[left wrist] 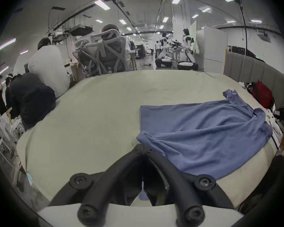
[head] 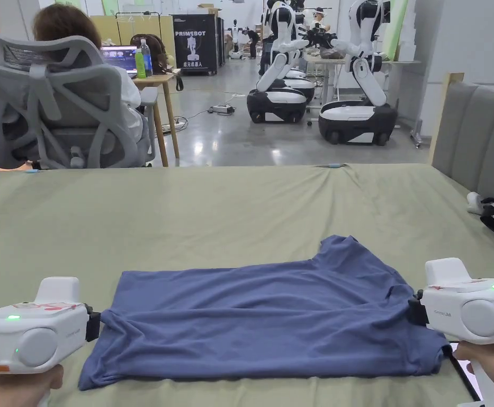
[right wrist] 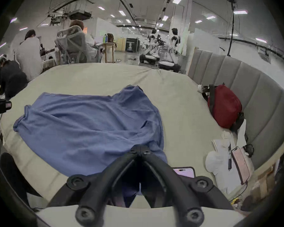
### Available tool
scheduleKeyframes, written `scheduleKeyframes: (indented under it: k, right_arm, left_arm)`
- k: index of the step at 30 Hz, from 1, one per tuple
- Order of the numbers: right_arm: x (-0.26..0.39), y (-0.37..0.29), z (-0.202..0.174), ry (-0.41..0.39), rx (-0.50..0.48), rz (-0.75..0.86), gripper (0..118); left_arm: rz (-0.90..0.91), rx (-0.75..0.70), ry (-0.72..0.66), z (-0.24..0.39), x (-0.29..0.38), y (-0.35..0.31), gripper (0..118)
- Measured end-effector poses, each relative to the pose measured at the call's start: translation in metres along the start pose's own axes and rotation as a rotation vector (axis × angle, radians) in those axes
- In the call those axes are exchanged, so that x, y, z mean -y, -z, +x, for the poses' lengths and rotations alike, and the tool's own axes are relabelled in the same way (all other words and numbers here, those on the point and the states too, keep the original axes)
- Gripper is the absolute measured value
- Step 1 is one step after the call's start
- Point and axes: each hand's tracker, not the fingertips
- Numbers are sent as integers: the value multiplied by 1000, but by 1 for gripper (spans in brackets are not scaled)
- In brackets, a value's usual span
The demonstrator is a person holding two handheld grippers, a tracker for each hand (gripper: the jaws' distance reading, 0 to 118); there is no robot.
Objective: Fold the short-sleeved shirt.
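A blue short-sleeved shirt (head: pixel 261 318) lies spread sideways on the olive-green bed sheet (head: pixel 214 212), one sleeve sticking up at its far right. My left gripper (head: pixel 93 324) is at the shirt's left edge, jaws together on a pinch of the hem, and the fabric puckers toward it. In the left gripper view the gripper (left wrist: pixel 143 147) is shut at the corner of the shirt (left wrist: pixel 203 132). My right gripper (head: pixel 414 308) holds the right edge. The right gripper view shows its jaws (right wrist: pixel 140 148) shut, with blue cloth of the shirt (right wrist: pixel 88 129) running under them.
A red bag (right wrist: pixel 225 107) leans on the grey padded headboard (head: pixel 478 138) at the right. A phone (right wrist: pixel 184 172) and papers (right wrist: pixel 220 168) lie near the bed's right corner. Beyond the bed's far edge, a person sits in an office chair (head: pixel 55 106) and white robots (head: pixel 357 79) stand farther back.
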Motion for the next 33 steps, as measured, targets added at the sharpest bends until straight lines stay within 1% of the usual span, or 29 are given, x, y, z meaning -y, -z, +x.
scheduleKeyframes:
  k: [1, 5, 9, 10, 11, 12, 13, 14, 15, 16, 17, 18, 20, 21, 22, 23, 24, 25, 26, 27, 28, 30, 32, 33]
  right_arm:
    - [-3, 1, -5, -24, -9, 3, 0]
    - [-10, 8, -6, -6, -25, 6, 0]
    - [-18, 23, -10, -18, -34, 9, 0]
    - [-20, 29, -11, -19, -35, 9, 0]
    - [-22, 35, -11, -20, -38, 7, 0]
    - [-24, 40, -12, -23, -44, 4, 0]
    - [-24, 48, -11, -18, -45, -1, 0]
    - [-25, 54, -11, -19, -48, -5, 0]
    - [-25, 59, -12, -21, -52, -9, 0]
    - [-26, 64, -13, -25, -55, -12, 0]
    - [-27, 73, -20, -74, -117, -7, 0]
    - [-28, 79, -22, -70, -114, -18, 0]
    - [-33, 88, -22, -84, -129, -33, 0]
    - [-35, 84, -20, -82, -122, -31, 0]
    - [-38, 84, -19, -95, -121, -33, 0]
    - [-42, 87, -19, -109, -116, -36, 0]
    - [-46, 90, -18, -115, -112, -33, 0]
    - [-51, 91, -17, -116, -107, -29, 0]
    - [-56, 93, -16, -119, -110, -26, 0]
    - [-63, 98, -15, -120, -117, -24, 0]
    - [-73, 104, -13, -117, -124, -24, 0]
    - [-91, 113, -11, -101, -106, -11, 0]
    - [-112, 131, -5, -95, -101, -7, 0]
    - [-121, 138, -3, -81, -88, -7, 3]
  left_arm:
    - [-5, 0, 4, 3, -4, 5, 0]
    - [-20, 10, -14, 9, -33, 40, 0]
    - [-67, 25, -63, 12, -70, 100, 0]
    - [-81, 20, -62, 12, -79, 119, 11]
    - [-86, 15, -75, 11, -85, 137, 40]
    - [-95, 12, -88, 9, -91, 155, 89]
    - [-123, 11, -105, 7, -95, 175, 118]
    - [-152, 11, -120, 5, -97, 191, 112]
    - [-130, -29, -123, 6, -99, 204, 104]
    - [-136, -18, -136, 5, -98, 217, 103]
    - [-158, -24, -147, 4, -99, 230, 103]
    - [-200, -35, -142, 3, -98, 242, 103]
    - [-213, -50, -140, 2, -95, 258, 103]
    - [-231, -59, -133, 0, -93, 264, 96]
    - [-265, -86, -130, 0, -91, 270, 86]
    - [-282, -82, -134, 0, -89, 273, 84]
    - [-271, -67, -142, 1, -88, 271, 71]
    - [-262, -71, -119, 4, -92, 266, 45]
    - [-243, -65, -97, 6, -94, 262, 7]
    - [-208, -38, -60, 10, -97, 256, 0]
    - [-204, 22, -50, 13, -98, 252, 0]
    - [-221, -17, -22, 23, -98, 246, 0]
    - [-215, -22, 8, 30, -97, 245, 0]
    - [-212, -24, 13, 32, -96, 244, 0]
